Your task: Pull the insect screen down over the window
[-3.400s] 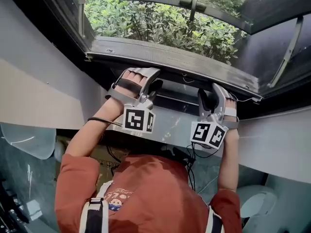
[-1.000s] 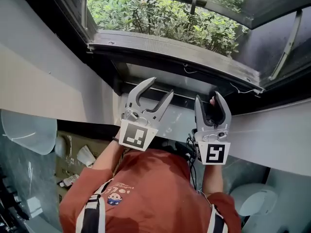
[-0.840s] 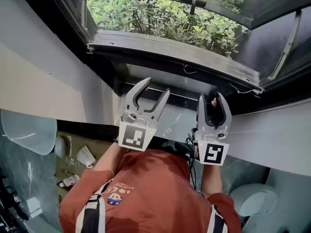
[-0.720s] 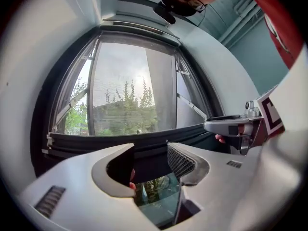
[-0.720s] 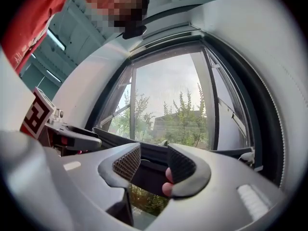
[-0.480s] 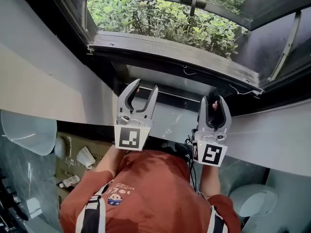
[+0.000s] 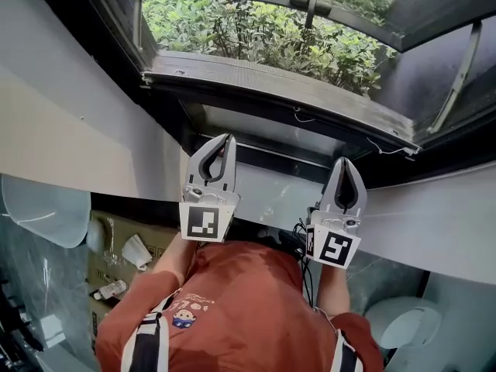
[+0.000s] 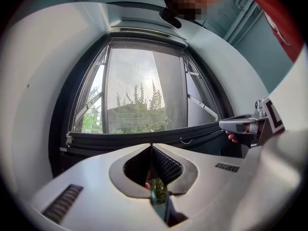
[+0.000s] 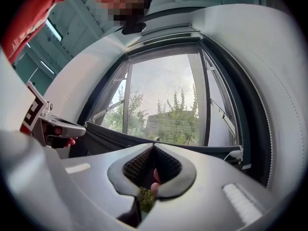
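Observation:
The insect screen's dark pull bar (image 7: 271,84) runs across the bottom of the window, with green bushes behind it. In the left gripper view the bar (image 8: 144,139) lies just beyond my jaw tips, and grey mesh (image 8: 139,95) covers the pane above it. My left gripper (image 7: 226,138) hangs a little short of the bar; its jaws have just been closing and now meet with nothing between them. My right gripper (image 7: 343,161) stands to its right, also just closed, tips together and empty. Each gripper shows in the other's view: the right gripper (image 8: 243,125) and the left gripper (image 9: 62,127).
A thin white cord (image 7: 298,115) dangles under the bar. Metal window stays (image 7: 457,68) flank the opening. Pale walls close in on both sides. Below me are a cardboard box (image 7: 124,246) with odds and ends and a white toilet (image 7: 403,324).
Both grippers were up at the pull bar; they have come back from it. Over the last second their wide-open jaws have closed, empty, and the left one has drifted slightly leftward.

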The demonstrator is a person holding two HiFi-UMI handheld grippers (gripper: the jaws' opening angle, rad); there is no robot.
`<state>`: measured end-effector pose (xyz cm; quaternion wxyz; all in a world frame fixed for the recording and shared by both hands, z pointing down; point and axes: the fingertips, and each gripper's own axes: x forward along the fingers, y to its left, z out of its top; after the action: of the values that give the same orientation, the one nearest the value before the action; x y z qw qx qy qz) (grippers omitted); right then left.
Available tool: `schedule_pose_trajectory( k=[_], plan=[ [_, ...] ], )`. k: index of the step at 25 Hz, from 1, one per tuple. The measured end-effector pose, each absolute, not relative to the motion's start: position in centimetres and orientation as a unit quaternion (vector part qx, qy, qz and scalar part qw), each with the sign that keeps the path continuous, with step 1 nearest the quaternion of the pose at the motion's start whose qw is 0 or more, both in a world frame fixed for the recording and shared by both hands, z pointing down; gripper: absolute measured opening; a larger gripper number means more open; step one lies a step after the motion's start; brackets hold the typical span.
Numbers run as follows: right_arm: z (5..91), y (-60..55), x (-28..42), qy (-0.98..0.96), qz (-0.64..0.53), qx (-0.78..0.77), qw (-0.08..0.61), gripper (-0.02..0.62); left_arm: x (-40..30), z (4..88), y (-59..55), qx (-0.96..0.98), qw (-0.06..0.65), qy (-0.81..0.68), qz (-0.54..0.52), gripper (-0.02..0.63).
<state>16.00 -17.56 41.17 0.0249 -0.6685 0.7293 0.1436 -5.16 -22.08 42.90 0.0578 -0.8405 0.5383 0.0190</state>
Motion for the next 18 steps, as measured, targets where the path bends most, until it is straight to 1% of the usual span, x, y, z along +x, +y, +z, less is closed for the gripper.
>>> schedule_pose_trajectory(
  k=[1, 18],
  plan=[
    [41.16, -17.5, 16.05, 0.732, 0.142, -0.666, 0.028, 0.011, -5.24, 42.85, -22.08, -0.84, 0.059, 0.538, 0.021, 0.006],
    [41.34, -17.95, 15.82, 0.737, 0.141, -0.66, 0.024, 0.011, -5.28, 42.83, -22.2, -0.843, 0.062, 0.533, 0.022, 0.006]
  ],
)
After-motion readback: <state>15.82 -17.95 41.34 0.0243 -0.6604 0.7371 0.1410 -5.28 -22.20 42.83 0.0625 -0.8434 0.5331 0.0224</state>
